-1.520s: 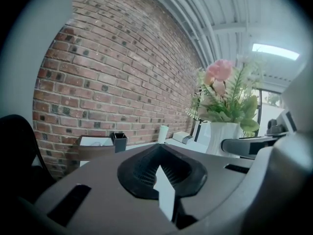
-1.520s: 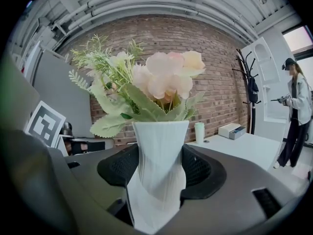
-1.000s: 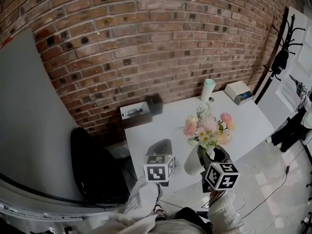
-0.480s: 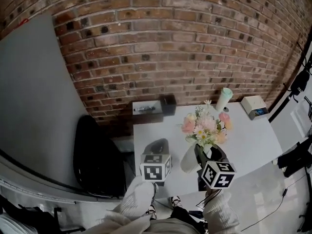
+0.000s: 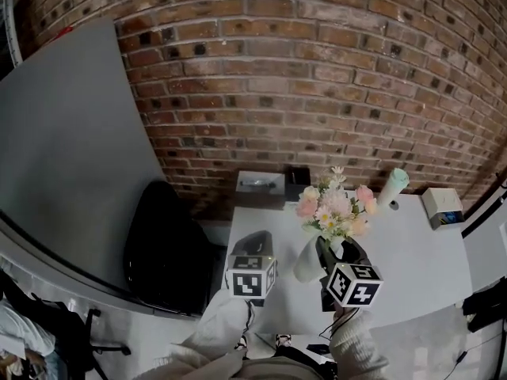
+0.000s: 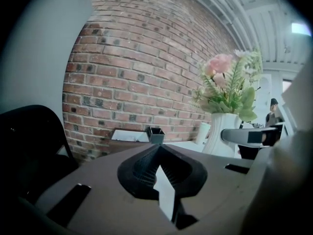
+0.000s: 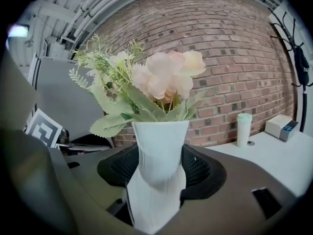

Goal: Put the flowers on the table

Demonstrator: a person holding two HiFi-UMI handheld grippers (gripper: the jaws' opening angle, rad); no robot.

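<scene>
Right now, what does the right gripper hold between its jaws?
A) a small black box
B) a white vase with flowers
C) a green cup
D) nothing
B: the right gripper has its jaws closed on both sides of the white vase, with flowers on top.

No words, brand names or numbers can be read anywhere. The only printed marks are the black-and-white square patterns on the left marker cube (image 5: 252, 274) and the right marker cube (image 5: 354, 283), and these are coded blocks, not letters or digits. The small white box (image 5: 442, 207) at the far right of the table (image 5: 412, 260) has a blue patch on its front, but any print there is too small to make out.
</scene>
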